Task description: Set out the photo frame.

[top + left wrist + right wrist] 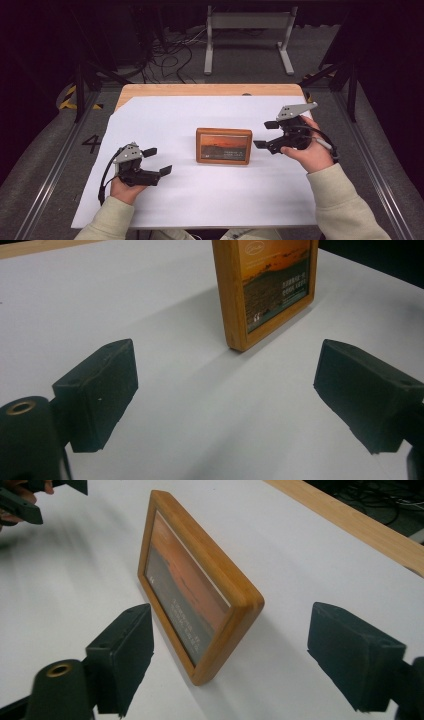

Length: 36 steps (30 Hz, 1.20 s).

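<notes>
A wooden picture frame (pixel 223 145) with a sunset photo stands upright in the middle of the white sheet (pixel 165 120). My left gripper (pixel 157 161) rests low at the frame's left, open, a hand's width away; the frame (pixel 265 287) lies ahead of its spread jaws. At the frame's right edge my right gripper (pixel 266 135) is held open, its jaws apart on either side of the near edge of the frame (pixel 200 587) without touching it. The left gripper (pixel 30 500) appears far off at the top left of the right gripper view.
The white sheet covers a wooden table (pixel 210 90) whose far edge shows as a bare strip. Beyond it are cables (pixel 170 55) on the floor and a grey metal stand (pixel 247 35). Metal rails (pixel 60 160) run along both sides.
</notes>
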Available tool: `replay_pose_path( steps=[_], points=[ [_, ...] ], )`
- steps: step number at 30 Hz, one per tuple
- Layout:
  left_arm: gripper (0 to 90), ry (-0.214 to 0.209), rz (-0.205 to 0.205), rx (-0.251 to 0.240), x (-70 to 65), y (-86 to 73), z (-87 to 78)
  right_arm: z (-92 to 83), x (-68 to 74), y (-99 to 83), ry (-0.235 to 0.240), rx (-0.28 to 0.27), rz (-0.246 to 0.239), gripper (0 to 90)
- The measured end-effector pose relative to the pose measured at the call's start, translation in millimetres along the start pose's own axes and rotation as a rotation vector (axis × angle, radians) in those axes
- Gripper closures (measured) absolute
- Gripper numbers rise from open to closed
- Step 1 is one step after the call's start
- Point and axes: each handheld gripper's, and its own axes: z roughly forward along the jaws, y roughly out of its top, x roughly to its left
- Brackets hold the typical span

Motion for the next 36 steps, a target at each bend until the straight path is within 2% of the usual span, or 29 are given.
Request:
replay_pose_path(
  steps=[7,14,18,28,30,36],
  points=[
    [9.4,0.0,0.0,0.003,0.9,-1.6,-3.5,-7.5,4.0,-31.8,-0.035,-0.09,0.088,17.6],
    [9.3,0.001,0.0,0.005,1.3,-2.2,-2.2,-7.3,5.5,-55.2,-0.034,-0.104,0.124,17.6],
    [9.4,0.005,-0.014,0.0,3.2,-3.1,-2.7,-4.4,5.6,-63.8,-0.034,-0.113,0.129,17.6],
    [9.4,0.007,-0.007,0.005,3.5,-4.2,-2.6,7.0,11.2,-80.8,-0.02,-0.112,0.122,20.4],
    [9.4,0.009,0.003,0.003,3.9,-4.1,-3.2,9.9,12.3,-88.3,-0.018,-0.114,0.125,22.0],
    [9.5,0.014,-0.001,0.002,6.3,-6.3,-7.2,15.8,10.2,-108.5,-0.02,-0.117,0.129,23.2]
  ],
)
